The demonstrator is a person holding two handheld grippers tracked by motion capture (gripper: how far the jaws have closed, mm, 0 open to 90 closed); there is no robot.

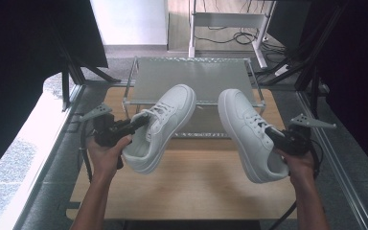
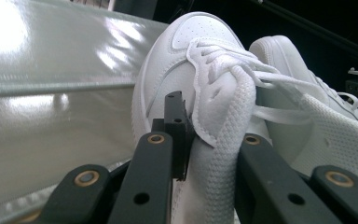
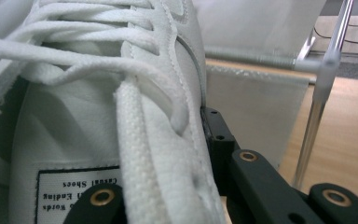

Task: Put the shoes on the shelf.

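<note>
Two white lace-up sneakers hang in the air above the wooden table (image 1: 196,187). The left sneaker (image 1: 165,124) points away and to the right, and my left gripper (image 1: 141,120) is shut on the side of its collar. In the left gripper view my jaws (image 2: 212,135) pinch that padded collar wall (image 2: 223,154), with the second sneaker (image 2: 279,60) beyond. My right gripper (image 1: 274,134) is shut on the right sneaker (image 1: 247,129), toe pointing away. In the right gripper view my gripper (image 3: 168,158) clamps the sneaker's side wall (image 3: 163,154), one jaw inside by the tongue label.
A low shoe rack (image 1: 191,76) with a grey shelf and metal frame stands at the table's far edge, just beyond the sneakers' toes. Its chrome post (image 3: 314,107) rises close on the right. A desk frame and cables (image 1: 235,33) lie on the floor behind.
</note>
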